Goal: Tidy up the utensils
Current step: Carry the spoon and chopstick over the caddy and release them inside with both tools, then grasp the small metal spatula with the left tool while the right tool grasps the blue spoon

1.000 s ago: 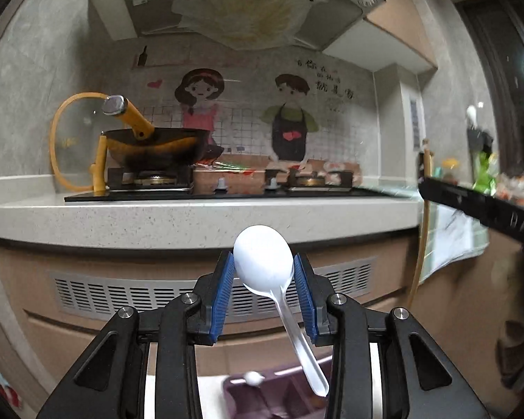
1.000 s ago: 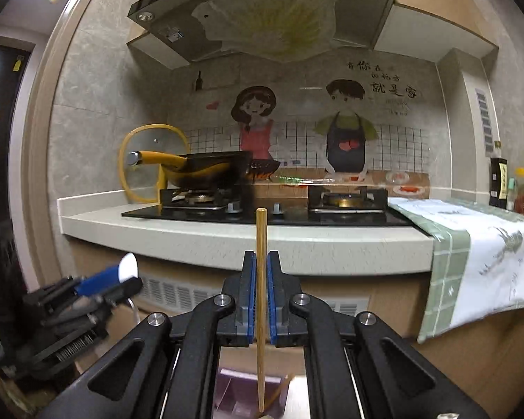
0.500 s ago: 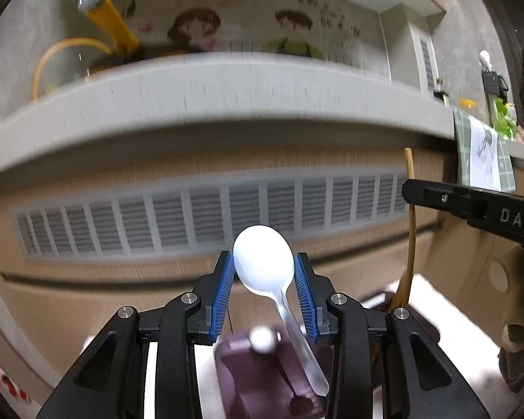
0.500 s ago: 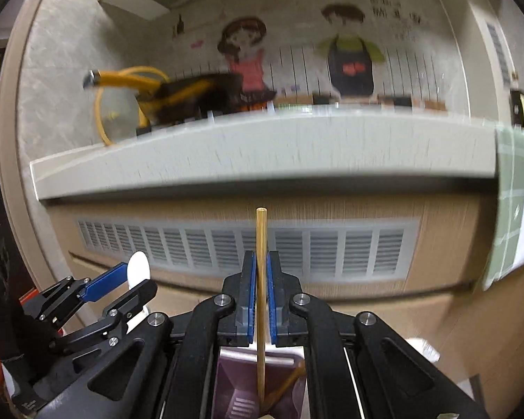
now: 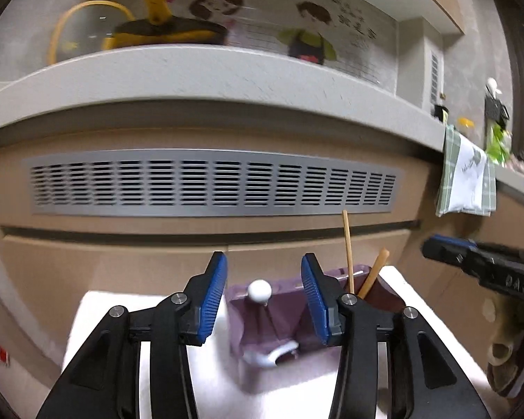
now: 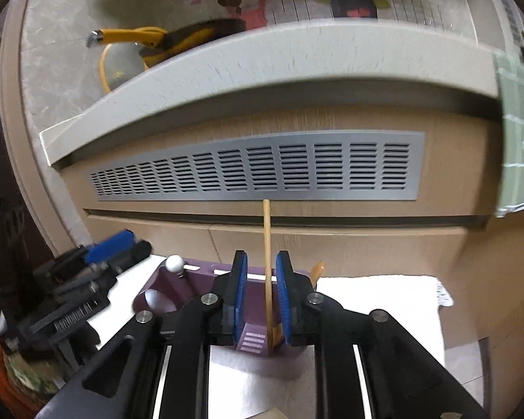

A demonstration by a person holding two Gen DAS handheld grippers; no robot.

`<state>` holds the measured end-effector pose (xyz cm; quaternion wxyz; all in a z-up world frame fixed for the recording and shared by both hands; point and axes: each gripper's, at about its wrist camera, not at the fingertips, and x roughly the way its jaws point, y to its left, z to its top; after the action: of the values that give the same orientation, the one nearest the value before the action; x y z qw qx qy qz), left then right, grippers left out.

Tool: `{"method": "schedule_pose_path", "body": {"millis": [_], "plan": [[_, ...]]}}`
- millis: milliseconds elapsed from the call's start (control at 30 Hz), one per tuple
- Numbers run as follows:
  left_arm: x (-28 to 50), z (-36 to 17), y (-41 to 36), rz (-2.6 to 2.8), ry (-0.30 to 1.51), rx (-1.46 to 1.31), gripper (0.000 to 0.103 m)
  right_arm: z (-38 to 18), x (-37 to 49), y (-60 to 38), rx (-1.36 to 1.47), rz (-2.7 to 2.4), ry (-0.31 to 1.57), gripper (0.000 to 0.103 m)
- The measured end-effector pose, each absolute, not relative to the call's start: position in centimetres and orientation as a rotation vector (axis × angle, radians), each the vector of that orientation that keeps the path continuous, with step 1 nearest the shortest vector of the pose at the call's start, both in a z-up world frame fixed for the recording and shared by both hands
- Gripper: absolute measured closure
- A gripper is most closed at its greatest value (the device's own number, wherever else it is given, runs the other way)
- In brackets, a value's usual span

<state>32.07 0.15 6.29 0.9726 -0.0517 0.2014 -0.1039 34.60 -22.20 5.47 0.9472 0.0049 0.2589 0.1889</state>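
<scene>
Below the grey kitchen counter (image 5: 227,80), my left gripper (image 5: 263,300) now gapes empty, its white plastic spoon (image 5: 274,354) dropped into the purple plastic utensil holder (image 5: 283,314). My right gripper (image 6: 261,300) has parted too, its wooden chopstick (image 6: 267,262) standing loose in the holder: both filed.

Both fisheyes aimed forward along own fingers, tilted down, close above the purple utensil holder (image 5: 272,314) on the white surface (image 5: 97,314). Shared: holder (image 6: 199,282), cabinet vent grille (image 5: 209,188) (image 6: 262,171), countertop edge (image 5: 192,70).

left gripper (image 5: 264,295) open, empty | spoons in purple holder (image 5: 283,314)
</scene>
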Motion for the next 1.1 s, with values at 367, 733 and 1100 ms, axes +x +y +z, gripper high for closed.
{"method": "schedule_pose_path", "body": {"millis": [367, 733, 1100], "plan": [[20.8, -1.3, 0.9, -0.266, 0.699, -0.108, 0.057, -1.0, 22.9, -23.3, -0.059, 0.391, 0.755, 0.085], [16.7, -5.8, -0.6, -0.337, 0.855, -0.123, 0.057, -7.5, 19.3, -26.3, 0.018, 0.298, 0.917, 0.084], [17.6, -5.2, -0.3, -0.320, 0.854, -0.133, 0.057, -9.6, 23.4, -25.2, 0.131, 0.282, 0.989, 0.078]]}}
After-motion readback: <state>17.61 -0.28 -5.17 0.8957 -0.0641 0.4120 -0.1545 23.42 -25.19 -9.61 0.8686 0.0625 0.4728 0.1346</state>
